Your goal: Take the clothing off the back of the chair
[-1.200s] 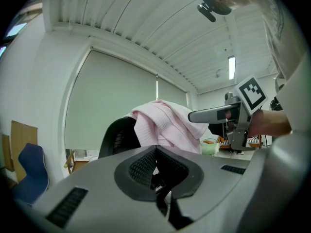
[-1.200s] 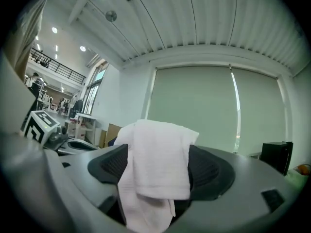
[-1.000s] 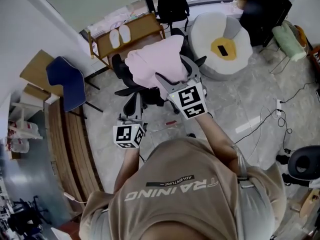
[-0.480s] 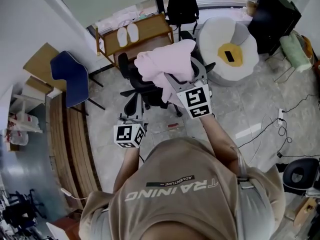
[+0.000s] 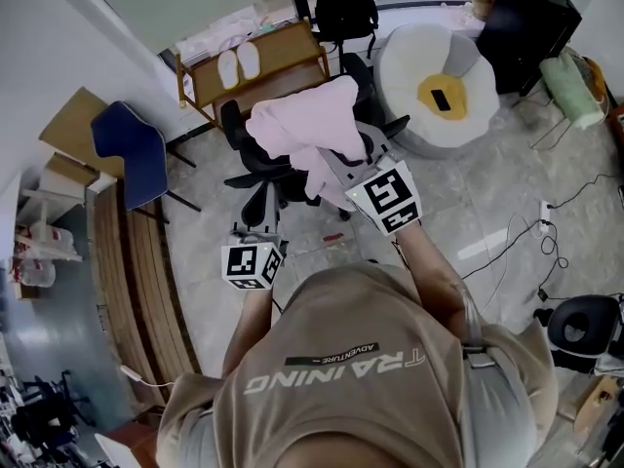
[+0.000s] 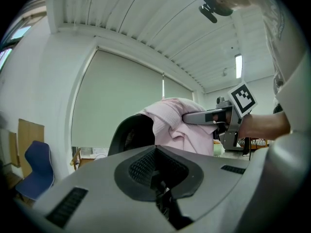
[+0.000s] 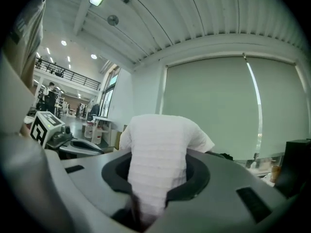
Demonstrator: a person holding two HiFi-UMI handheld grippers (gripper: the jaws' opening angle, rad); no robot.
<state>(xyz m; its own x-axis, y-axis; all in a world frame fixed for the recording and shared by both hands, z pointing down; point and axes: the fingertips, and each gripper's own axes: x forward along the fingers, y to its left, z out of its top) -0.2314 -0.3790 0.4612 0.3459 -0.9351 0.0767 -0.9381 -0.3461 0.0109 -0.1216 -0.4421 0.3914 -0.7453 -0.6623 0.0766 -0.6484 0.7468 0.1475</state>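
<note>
The pink clothing [image 5: 300, 125] lies draped over the top edge of the chair [image 5: 255, 167] back, one fold pulled out toward me; my right gripper [image 5: 330, 172] reaches it level, its jaws closing with that fold pinched between them; my left gripper [image 5: 255, 234] sits lower and nearer my body, apart from the chair, jaws together with nothing in them.

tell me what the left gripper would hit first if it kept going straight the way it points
Probably the black chair back, right beside the pink clothing draped on it; depth is unclear.
</note>
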